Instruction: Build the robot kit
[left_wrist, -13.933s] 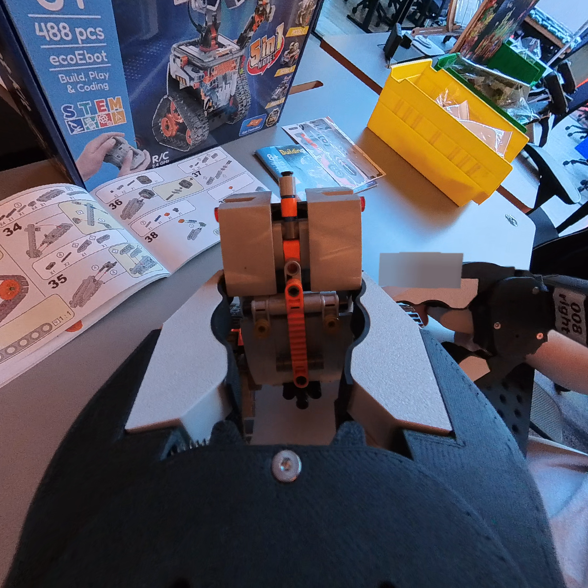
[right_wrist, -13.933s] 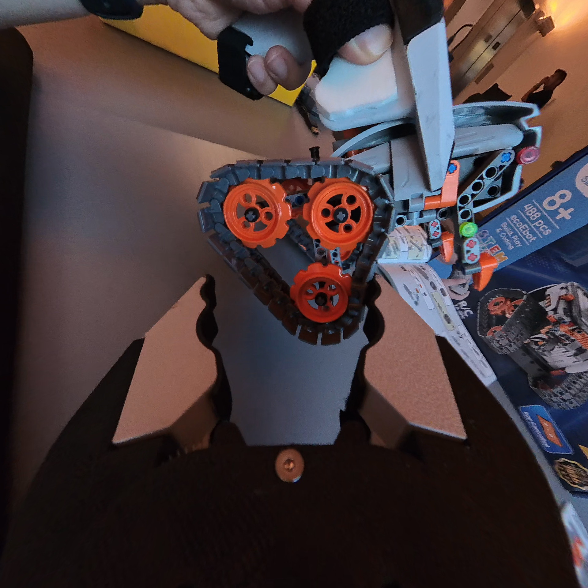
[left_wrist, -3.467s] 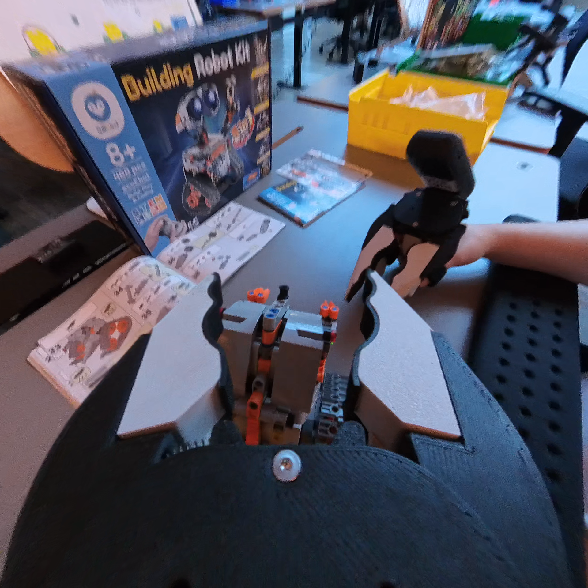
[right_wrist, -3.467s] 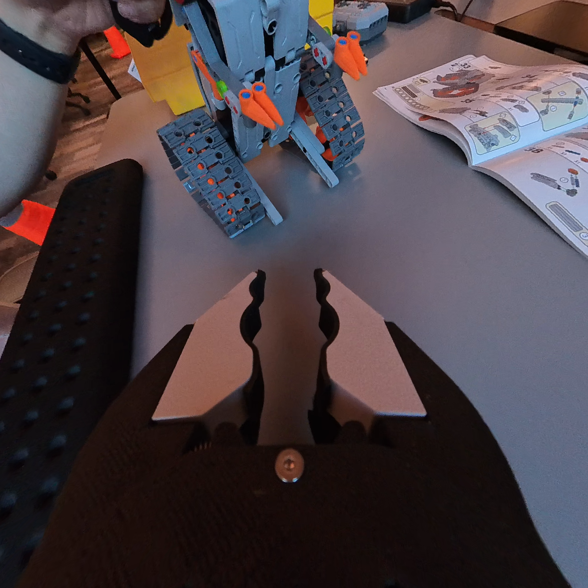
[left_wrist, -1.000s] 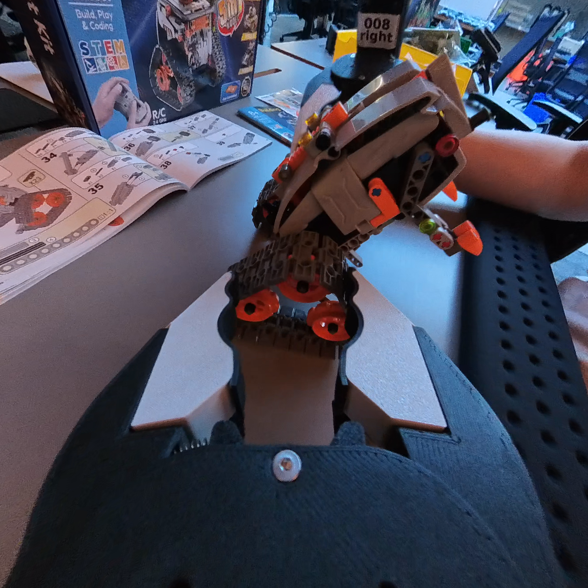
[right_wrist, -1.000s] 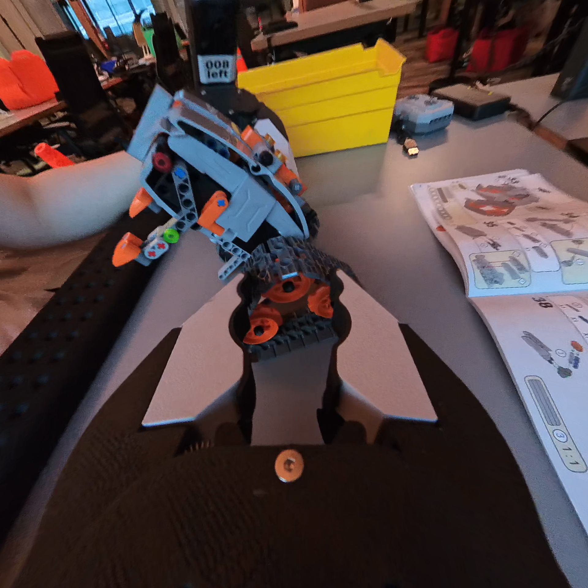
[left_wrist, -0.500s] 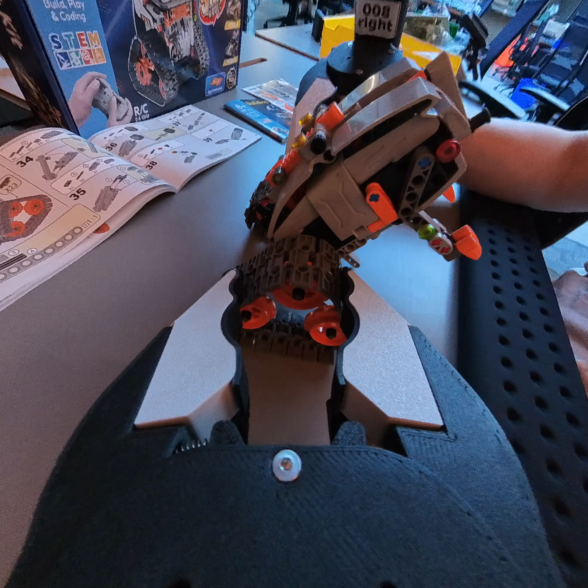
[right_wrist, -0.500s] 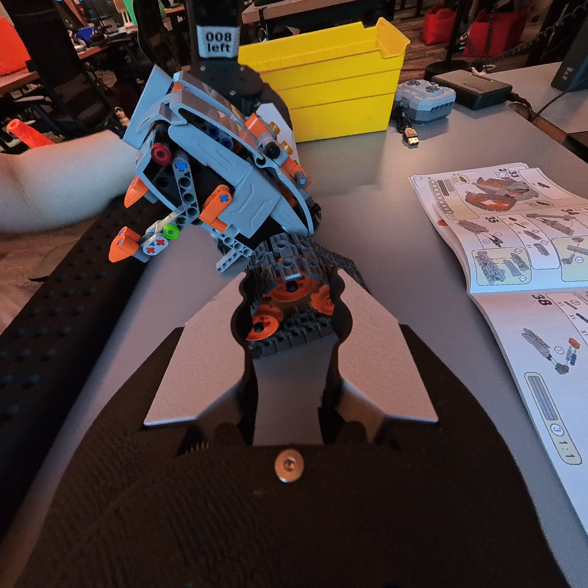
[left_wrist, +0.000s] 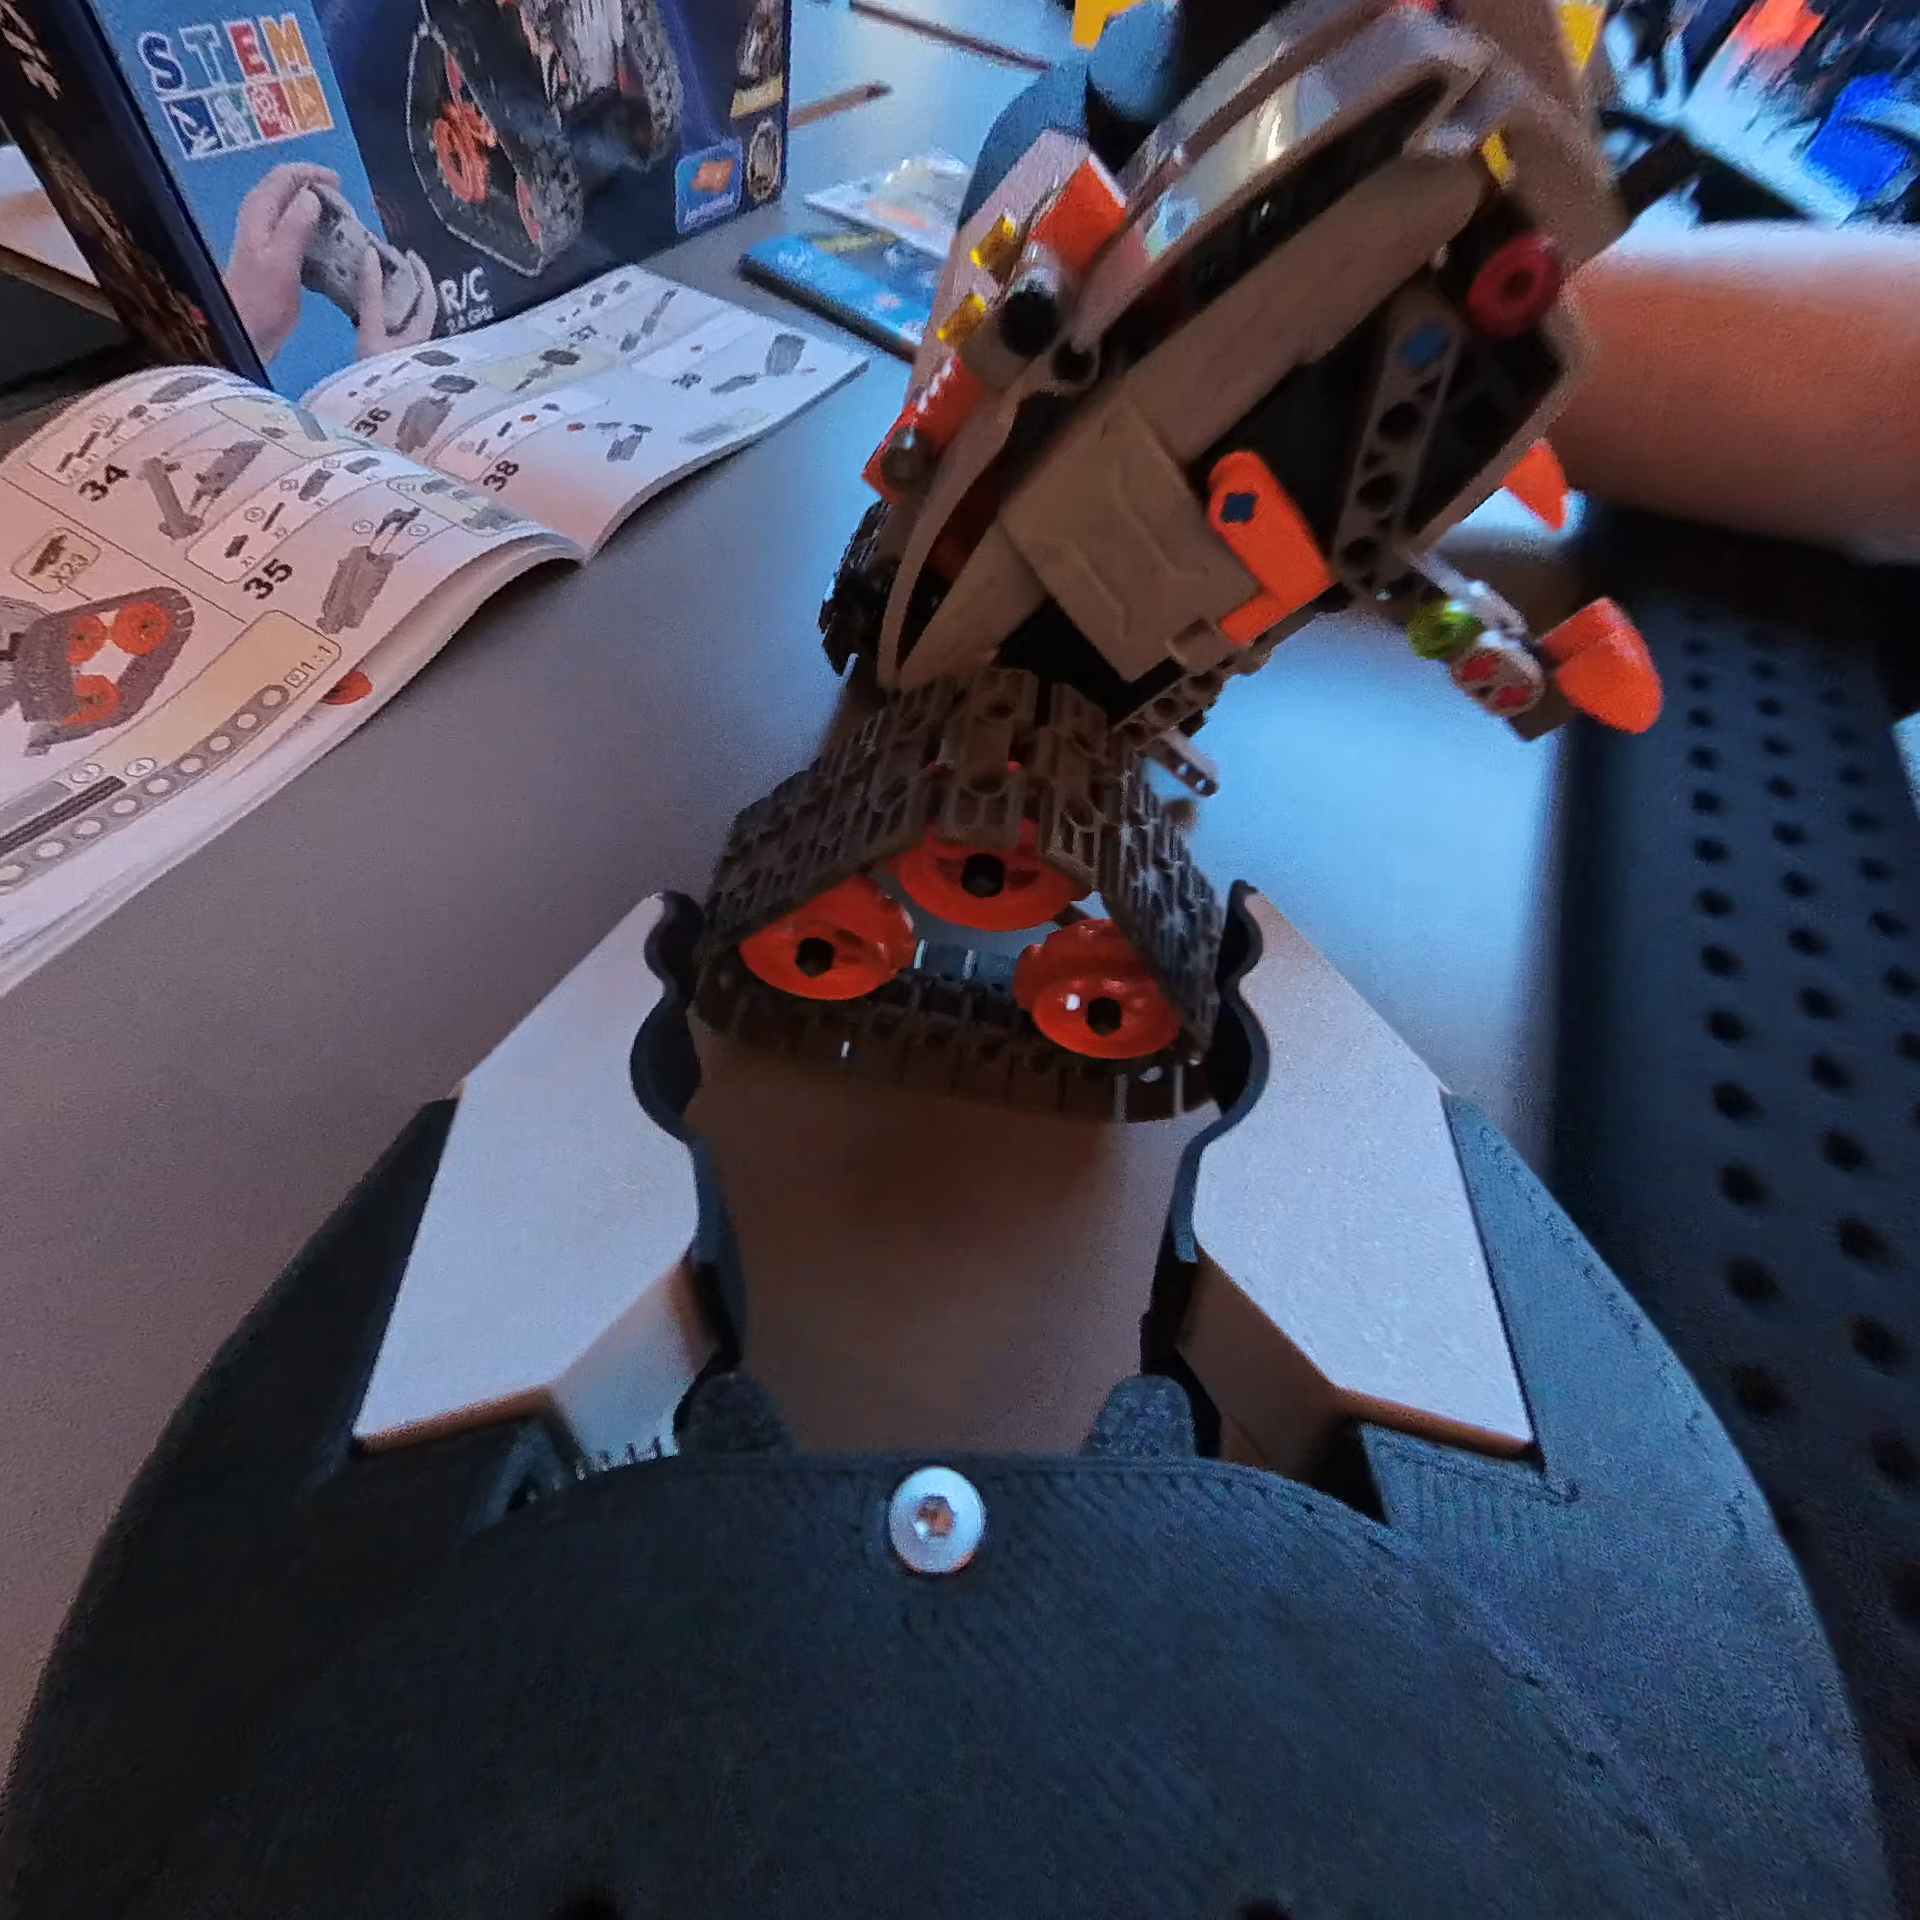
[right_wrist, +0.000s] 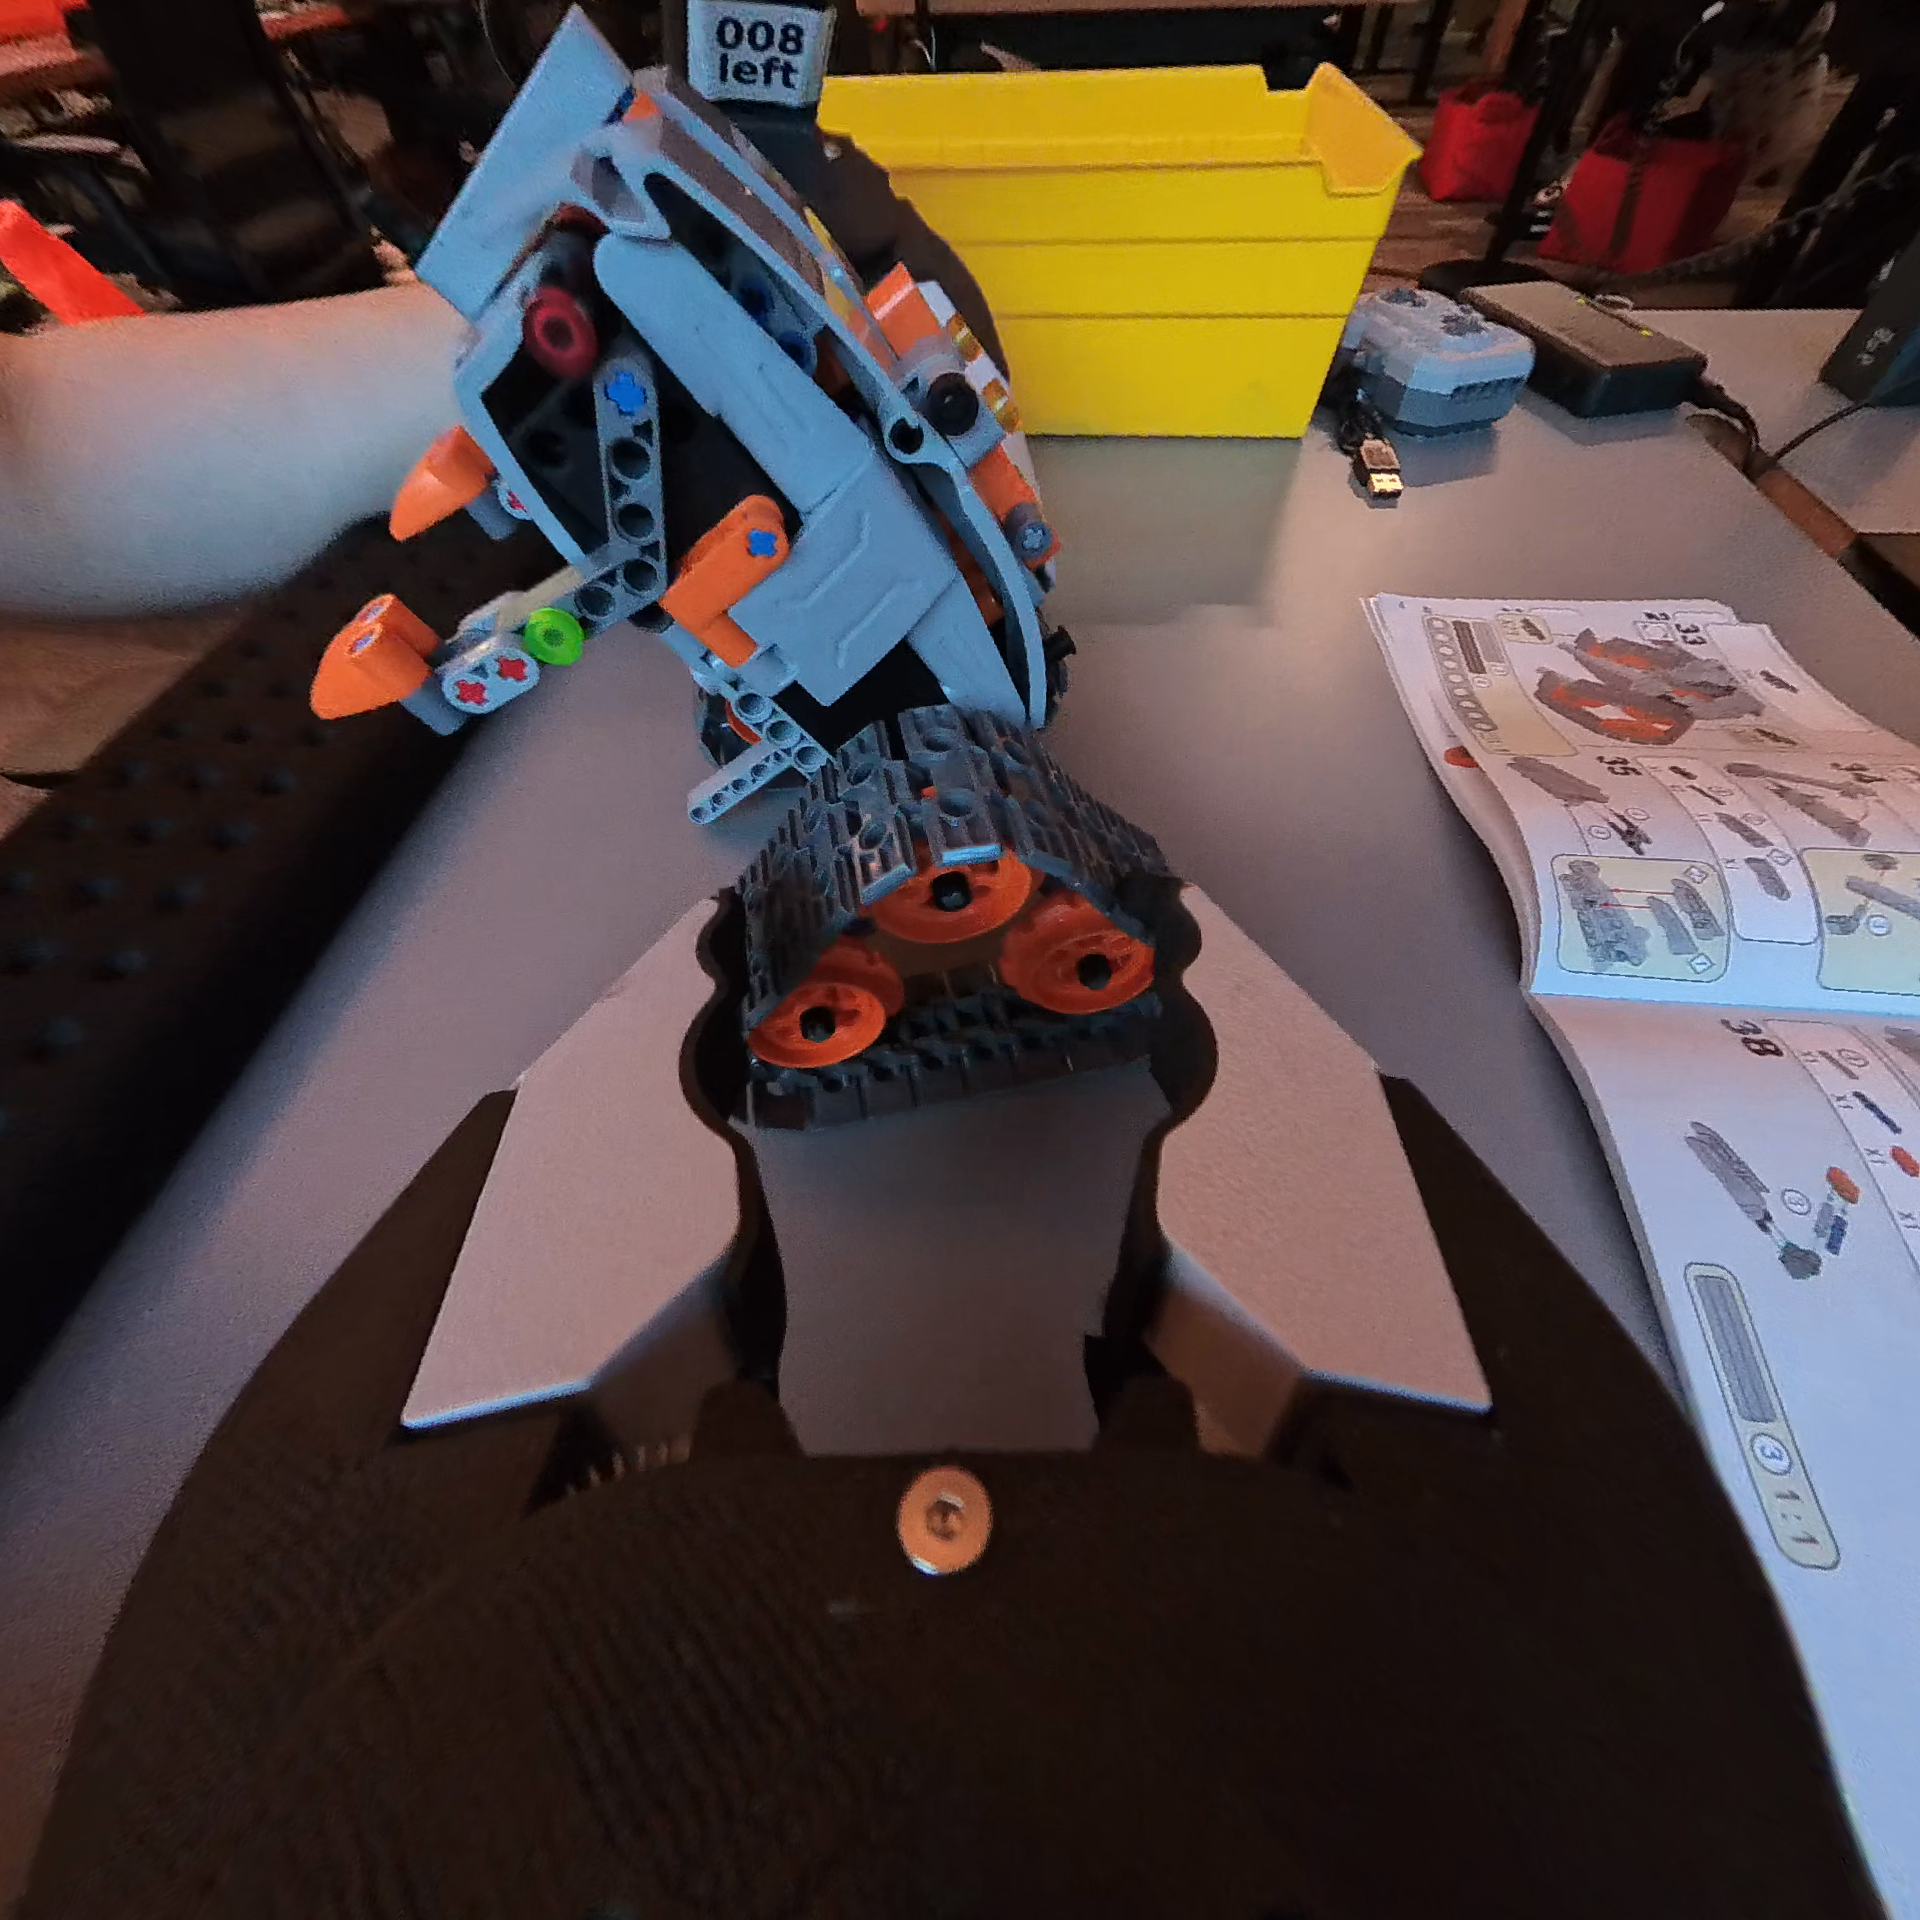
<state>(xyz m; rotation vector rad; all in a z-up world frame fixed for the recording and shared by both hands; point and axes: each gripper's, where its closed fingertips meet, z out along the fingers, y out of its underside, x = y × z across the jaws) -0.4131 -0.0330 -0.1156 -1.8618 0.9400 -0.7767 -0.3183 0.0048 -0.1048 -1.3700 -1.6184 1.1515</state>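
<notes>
A grey, black and orange brick-built tracked robot (left_wrist: 1195, 416) leans over a grey table (left_wrist: 416, 987), body tilted toward a person's arm (left_wrist: 1745, 384). My left gripper (left_wrist: 956, 914) is shut on one triangular track unit (left_wrist: 935, 790) with orange wheels; its pads touch both ends of the tread. My right gripper (right_wrist: 956, 925) is shut the same way on the other track unit (right_wrist: 935, 790), from the opposite side of the robot (right_wrist: 748, 447). Each gripper is mostly hidden behind the robot in the other's view; the left one's top shows in the right wrist view (right_wrist: 764, 52).
An open instruction booklet (left_wrist: 364, 520) lies left of the robot, also in the right wrist view (right_wrist: 1714, 831). A blue kit box (left_wrist: 416, 156) stands behind it, beside a leaflet (left_wrist: 852, 270). A yellow bin (right_wrist: 1143, 260) and grey battery unit (right_wrist: 1434, 358) sit farther off. A black studded strip (left_wrist: 1745, 1039) borders the table. Spacing between my two grippers at the tips: around 12 cm.
Both pairs of jaws stand wider apart than half a second ago, and each track unit sits deeper between the fingers. The robot keeps about the same tilt.
</notes>
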